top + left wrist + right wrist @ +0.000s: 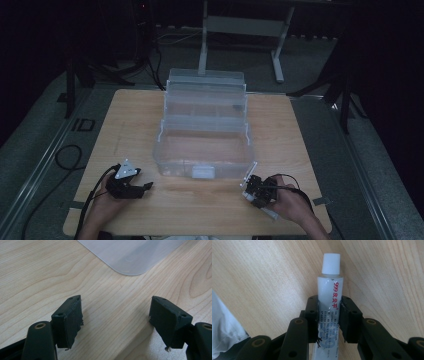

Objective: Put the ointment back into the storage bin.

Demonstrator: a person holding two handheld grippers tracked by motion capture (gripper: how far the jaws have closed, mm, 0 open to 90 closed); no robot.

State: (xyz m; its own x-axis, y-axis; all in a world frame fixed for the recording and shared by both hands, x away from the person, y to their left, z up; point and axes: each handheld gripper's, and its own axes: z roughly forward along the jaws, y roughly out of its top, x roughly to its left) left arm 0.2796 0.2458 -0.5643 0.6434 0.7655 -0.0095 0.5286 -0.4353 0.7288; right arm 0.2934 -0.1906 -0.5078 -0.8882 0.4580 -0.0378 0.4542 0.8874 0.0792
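Table: pale wood top (295, 130), seen from above in dim light
Box: clear plastic tiered organiser box (205, 125) standing open at the middle of the table, its tiers stepped back toward 12 o'clock, a whitish latch on its near wall
Left gripper: (142, 188) at about 8 o'clock from the box, near the table's front edge; its own view (116, 317) shows the jaws spread wide with only bare wood between them, and a rounded corner of the box ahead
Right gripper: (248, 184) at about 4 o'clock from the box; jaws (329, 315) clamped on the tube
Tube: white ointment tube (329, 293) with a white screw cap and red lettering, cap pointing away from the hand; it seems to sit just above the wood, though contact is hard to judge
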